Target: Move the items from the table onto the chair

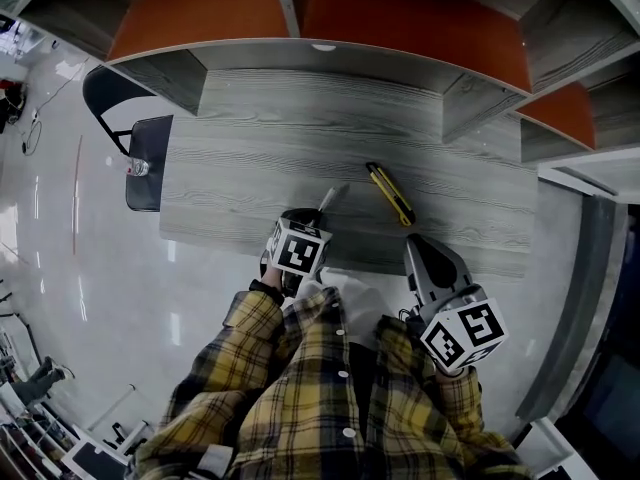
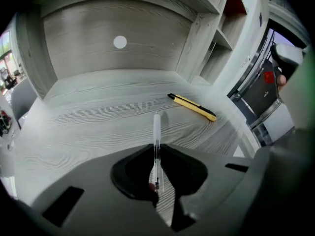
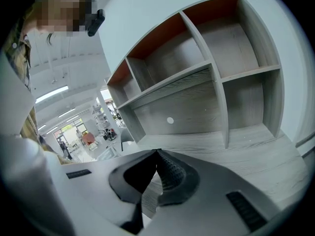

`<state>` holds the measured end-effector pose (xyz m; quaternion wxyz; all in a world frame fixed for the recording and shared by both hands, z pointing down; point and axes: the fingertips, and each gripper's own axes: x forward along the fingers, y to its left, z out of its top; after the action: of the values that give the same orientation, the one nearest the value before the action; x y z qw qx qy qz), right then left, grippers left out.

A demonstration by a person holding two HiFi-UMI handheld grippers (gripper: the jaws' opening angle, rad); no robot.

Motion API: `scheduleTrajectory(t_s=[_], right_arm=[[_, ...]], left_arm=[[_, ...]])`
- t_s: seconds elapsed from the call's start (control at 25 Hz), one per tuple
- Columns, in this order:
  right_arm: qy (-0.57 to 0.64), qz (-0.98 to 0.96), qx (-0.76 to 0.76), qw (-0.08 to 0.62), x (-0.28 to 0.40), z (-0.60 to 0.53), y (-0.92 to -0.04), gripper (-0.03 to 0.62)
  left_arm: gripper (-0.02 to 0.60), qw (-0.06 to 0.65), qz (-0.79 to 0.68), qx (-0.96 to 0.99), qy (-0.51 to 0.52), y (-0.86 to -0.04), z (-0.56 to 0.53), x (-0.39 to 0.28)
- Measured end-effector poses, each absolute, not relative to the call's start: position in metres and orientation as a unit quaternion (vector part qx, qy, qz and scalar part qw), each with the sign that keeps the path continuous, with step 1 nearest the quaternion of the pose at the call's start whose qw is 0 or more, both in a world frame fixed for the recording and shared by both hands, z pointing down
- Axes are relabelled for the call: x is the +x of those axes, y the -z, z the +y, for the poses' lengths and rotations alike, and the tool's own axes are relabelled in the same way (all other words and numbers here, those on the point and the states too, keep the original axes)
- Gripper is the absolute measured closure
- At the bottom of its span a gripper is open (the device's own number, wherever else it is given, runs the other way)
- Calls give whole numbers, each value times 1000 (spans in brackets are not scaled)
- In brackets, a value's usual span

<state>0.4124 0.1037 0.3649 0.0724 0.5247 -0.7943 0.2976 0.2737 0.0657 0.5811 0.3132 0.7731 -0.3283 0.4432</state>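
Observation:
A clear pen [image 2: 156,129] lies between the jaws of my left gripper [image 2: 156,151], its capped end sticking out forward over the grey wood table [image 2: 98,117]. The jaws are closed on its barrel. In the head view the left gripper [image 1: 318,216] sits at the table's front edge with the pen [image 1: 334,196] pointing away from me. A yellow utility knife [image 1: 390,193] lies on the table just right of it, also in the left gripper view [image 2: 192,107]. My right gripper [image 1: 420,246] is shut and empty near the front edge, its jaws meeting in its own view [image 3: 157,154]. The dark chair [image 1: 150,143] stands left of the table.
A small clear object [image 1: 138,168] rests on the chair seat. Grey and orange shelving [image 1: 400,18] rises behind the table, with an upright divider [image 3: 221,97] to the right. A shiny floor [image 1: 70,248] lies around the chair at the left.

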Motion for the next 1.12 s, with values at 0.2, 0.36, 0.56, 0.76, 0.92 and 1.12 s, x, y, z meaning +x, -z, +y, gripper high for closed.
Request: scheduleTrajectory(t_s=[0.2,0.36,0.56,0.76,0.92,1.12], right_arm=[[-291,-807,509,71,401,96,-363,577],[-282,-828,480,72,378,82,-357,577],[-276,-849,442,83,330,72,-357,577],[-257,-874,397,112,272,64,-348,577],[-263,-879,379,121,214,62,-361,577],[-271,-880,368,131,124,57,-368,577]], left_arm=[[537,328,-357,784,-389,-548,52,262],[537,357,-400,775,-333,-520,42,231],[537,371,-447,764,-281,-494,35,171],[537,374,-500,744,-238,-464,32,91],[537,383,-530,725,-215,-464,29,9],[537,389,-550,707,-217,-466,12,-100]])
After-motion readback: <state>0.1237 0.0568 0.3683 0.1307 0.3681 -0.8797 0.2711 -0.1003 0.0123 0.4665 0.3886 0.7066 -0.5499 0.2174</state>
